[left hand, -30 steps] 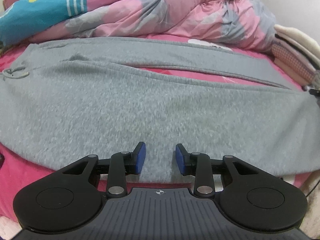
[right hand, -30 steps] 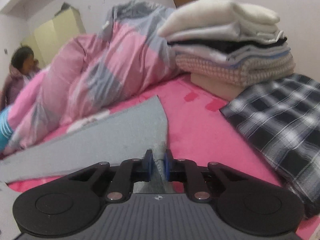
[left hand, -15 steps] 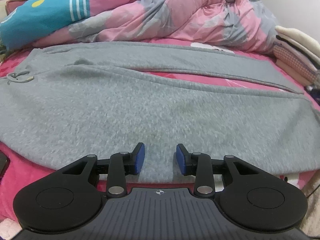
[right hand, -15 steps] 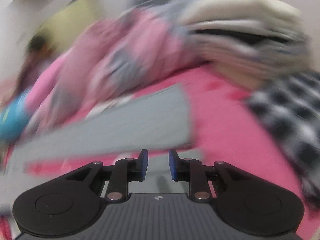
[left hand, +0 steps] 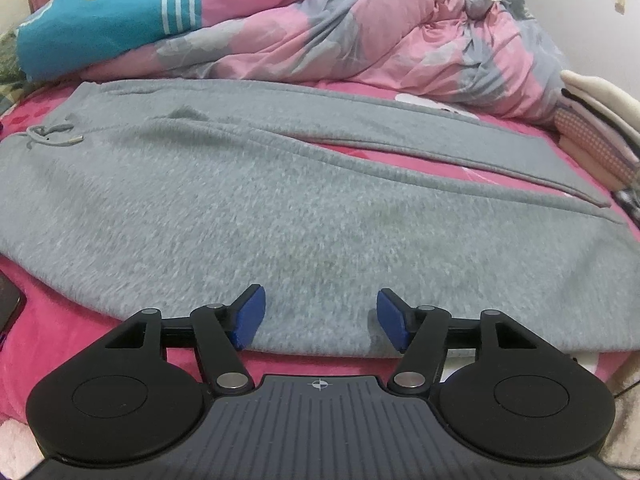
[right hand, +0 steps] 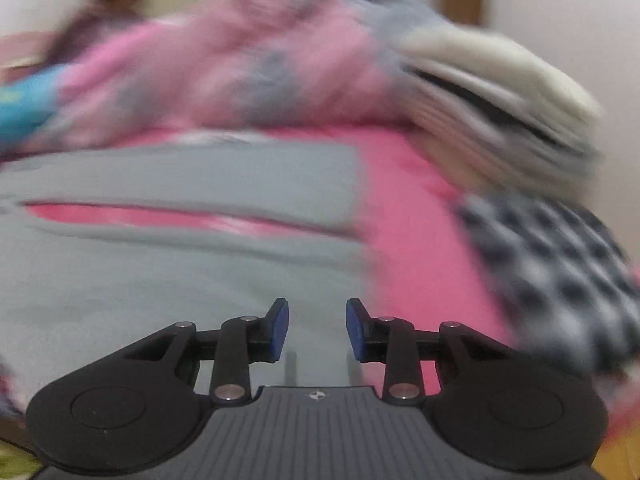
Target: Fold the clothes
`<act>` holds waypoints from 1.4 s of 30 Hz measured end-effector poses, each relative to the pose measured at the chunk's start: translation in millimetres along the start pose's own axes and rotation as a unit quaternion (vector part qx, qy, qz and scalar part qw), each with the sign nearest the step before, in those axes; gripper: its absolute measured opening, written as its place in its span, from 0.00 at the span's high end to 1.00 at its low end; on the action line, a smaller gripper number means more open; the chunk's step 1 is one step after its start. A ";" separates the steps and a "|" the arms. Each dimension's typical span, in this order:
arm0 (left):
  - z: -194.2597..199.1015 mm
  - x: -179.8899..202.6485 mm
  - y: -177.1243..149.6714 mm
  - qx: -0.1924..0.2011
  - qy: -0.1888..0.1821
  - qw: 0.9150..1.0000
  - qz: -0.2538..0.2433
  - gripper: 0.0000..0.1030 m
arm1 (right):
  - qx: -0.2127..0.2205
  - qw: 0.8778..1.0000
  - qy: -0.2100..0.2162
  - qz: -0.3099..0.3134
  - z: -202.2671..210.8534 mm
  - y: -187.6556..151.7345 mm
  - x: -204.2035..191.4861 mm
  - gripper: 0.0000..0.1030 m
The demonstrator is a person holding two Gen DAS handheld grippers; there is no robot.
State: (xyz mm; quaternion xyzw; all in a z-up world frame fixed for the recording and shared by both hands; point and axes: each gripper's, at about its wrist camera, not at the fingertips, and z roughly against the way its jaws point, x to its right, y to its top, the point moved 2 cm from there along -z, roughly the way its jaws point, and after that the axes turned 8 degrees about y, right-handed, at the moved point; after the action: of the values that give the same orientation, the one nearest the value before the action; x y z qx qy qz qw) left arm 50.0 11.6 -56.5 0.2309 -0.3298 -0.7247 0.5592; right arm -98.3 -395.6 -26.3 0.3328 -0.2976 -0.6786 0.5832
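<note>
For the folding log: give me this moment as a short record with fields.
garment: grey sweatpants spread flat on the pink bed sheet, legs apart
left gripper: jaws opening, nothing between them, over the near edge of the sweatpants
right gripper: jaws opening, nothing between them, view blurred
nearby: pink quilt, folded clothes stack, checked cloth

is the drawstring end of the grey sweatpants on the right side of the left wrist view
No, the drawstring lies at the far left of the grey sweatpants, with the legs running off to the right.
</note>
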 end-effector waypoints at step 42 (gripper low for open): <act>25.3 -17.4 -18.0 0.002 0.003 1.000 0.007 0.30 | 0.008 0.959 -0.012 -0.284 77.7 -74.4 63.1 0.96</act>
State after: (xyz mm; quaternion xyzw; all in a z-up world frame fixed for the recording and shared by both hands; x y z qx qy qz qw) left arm 25.0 36.8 -53.3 0.2319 -0.3313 -0.7196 0.5644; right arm -210.7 -446.2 -45.1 0.4001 -0.2032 -0.8180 0.3599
